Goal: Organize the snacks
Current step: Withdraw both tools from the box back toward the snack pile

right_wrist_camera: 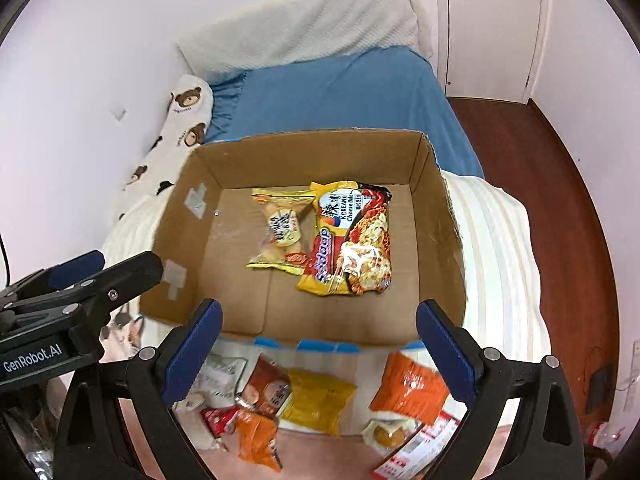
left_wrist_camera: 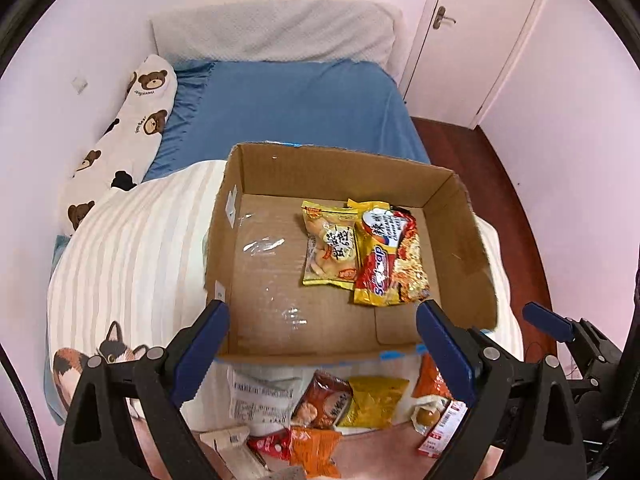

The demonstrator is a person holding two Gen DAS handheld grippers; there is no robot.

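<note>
- Nearest, both tongs hang spread wide with nothing between their blue pads: the left gripper (left_wrist_camera: 322, 344) and the right gripper (right_wrist_camera: 318, 344) sit side by side above the near edge of the bed, probably poised to choose a next packet.
- Just below them lies the loose pile of snacks (right_wrist_camera: 316, 400) waiting to be sorted: a brown packet (left_wrist_camera: 322, 400), a yellow packet (left_wrist_camera: 374, 402), an orange packet (right_wrist_camera: 408, 392), a small red one and a white labelled pouch, all outside the box and close against its near wall.
- Beyond, the cardboard box (left_wrist_camera: 472, 240) rests open on the striped duvet (left_wrist_camera: 132, 260).
- It holds two items laid flat, touching, toward the far right: a noodle packet (right_wrist_camera: 352, 240) and a smaller yellow snack bag (right_wrist_camera: 280, 236) on its left. The left half of the floor is bare, which leaves room for the rest.
- Farthest, a blue sheet (left_wrist_camera: 296, 108) and a bear-print pillow (left_wrist_camera: 132, 120).
</note>
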